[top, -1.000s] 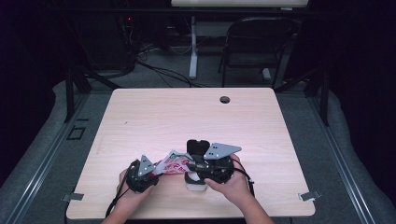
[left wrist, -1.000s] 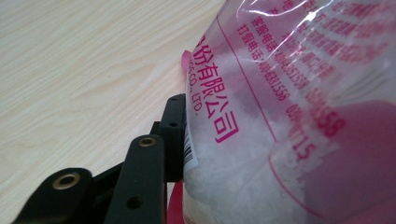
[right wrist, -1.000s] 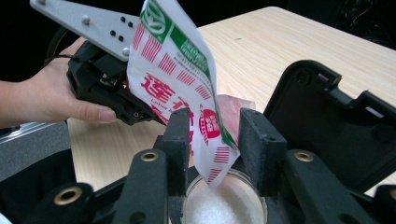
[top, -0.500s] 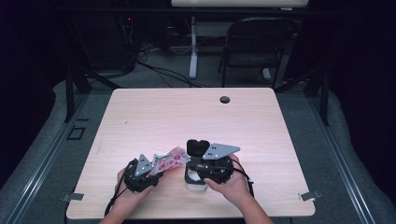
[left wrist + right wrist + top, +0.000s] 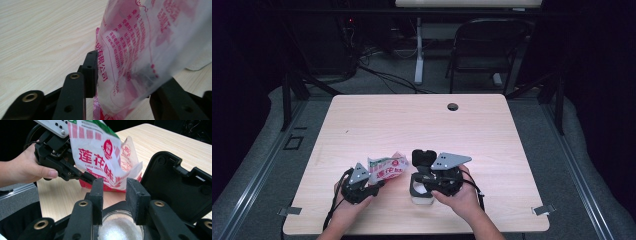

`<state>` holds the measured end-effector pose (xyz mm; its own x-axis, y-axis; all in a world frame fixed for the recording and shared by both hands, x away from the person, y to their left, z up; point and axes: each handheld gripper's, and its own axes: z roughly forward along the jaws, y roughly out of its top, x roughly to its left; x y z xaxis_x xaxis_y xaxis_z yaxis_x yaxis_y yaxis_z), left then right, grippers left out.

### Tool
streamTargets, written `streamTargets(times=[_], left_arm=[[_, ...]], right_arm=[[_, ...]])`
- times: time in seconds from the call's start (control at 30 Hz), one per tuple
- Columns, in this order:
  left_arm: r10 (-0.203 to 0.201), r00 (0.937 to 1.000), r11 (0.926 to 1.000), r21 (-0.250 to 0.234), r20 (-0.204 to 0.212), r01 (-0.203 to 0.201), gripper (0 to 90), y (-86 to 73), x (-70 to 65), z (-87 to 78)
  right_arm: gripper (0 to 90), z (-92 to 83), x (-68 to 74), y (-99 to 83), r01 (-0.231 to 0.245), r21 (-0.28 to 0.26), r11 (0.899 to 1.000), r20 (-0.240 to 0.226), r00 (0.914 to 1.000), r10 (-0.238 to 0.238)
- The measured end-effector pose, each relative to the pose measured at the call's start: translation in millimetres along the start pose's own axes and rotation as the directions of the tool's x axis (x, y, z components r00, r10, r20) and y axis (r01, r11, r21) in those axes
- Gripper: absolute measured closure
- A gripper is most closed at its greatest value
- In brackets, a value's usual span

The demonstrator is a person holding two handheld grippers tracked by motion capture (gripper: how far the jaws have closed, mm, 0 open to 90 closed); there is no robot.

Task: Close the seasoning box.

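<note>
Dark room behind a pale wooden bench (image 5: 412, 125), seen from above the near edge.

Left hand-held gripper (image 5: 376, 185): jaws partly closed on the bottom corner of a bag (image 5: 387, 169), having just closed further. One pad flat against the printed film, the other hidden behind it. Bag raised off the bench and tilted forward of the jaws, towards the other hand.

Right hand-held gripper (image 5: 426, 181): jaws about half apart, having just opened further, pads pressing on nothing. Directly below them a jar (image 5: 422, 198) with white granules (image 5: 120, 230) inside. Black lid (image 5: 423, 156) flipped up just beyond the jaw tips.

Handling, as judged:
- Bag: thin, soft and glossy film, so likely slippery and apt to crumple or slide in the pads.
- Contents loose and liable to shift, changing the balance as the bag tips.
- Best hold low on the sealed seam or corner, where the film is doubled and stiffer, leaving the torn top free.
- Jar: rigid and probably heavier, best taken round the body, clear of the hinged lid.
</note>
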<state>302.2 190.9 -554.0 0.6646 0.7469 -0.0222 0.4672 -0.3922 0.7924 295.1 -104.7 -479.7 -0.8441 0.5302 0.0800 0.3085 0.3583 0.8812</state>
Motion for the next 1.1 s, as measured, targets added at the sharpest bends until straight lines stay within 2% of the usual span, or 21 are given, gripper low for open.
streamTargets(times=[0.13, 0.3, 0.47, 0.73, 1.1], left_arm=[[-0.022, 0.9998, 0.9997, -0.013, 0.002, 0.022, 72.9, -0.6, 4.1, -2.4], [-0.035, 0.9994, 0.9992, -0.018, -0.006, 0.035, 79.6, -1.3, 8.2, -3.6], [-0.070, 0.9974, 0.9968, -0.038, -0.013, 0.070, 84.6, -2.0, 13.1, -5.4], [-0.117, 0.9921, 0.9919, -0.055, -0.047, 0.114, 86.3, -2.1, 24.6, -13.9], [-0.170, 0.9781, 0.9834, -0.086, -0.121, 0.160, 86.4, -1.8, 40.8, -27.8]], right_arm=[[67.0, -0.8, -1.0, -0.4, -0.010, -0.010, 1.000, -0.001, 1.0000, 0.010], [67.0, -1.3, -1.5, -0.9, -0.017, -0.013, 1.000, 0.000, 0.9999, 0.017], [66.9, -3.3, -3.7, -2.0, -0.028, -0.015, 0.999, 0.003, 0.9996, 0.028], [66.7, -5.3, -5.8, -2.4, -0.035, -0.023, 0.999, 0.006, 0.9993, 0.036], [65.1, -10.0, -10.2, -4.1, -0.053, -0.038, 0.998, 0.022, 0.9983, 0.054]])
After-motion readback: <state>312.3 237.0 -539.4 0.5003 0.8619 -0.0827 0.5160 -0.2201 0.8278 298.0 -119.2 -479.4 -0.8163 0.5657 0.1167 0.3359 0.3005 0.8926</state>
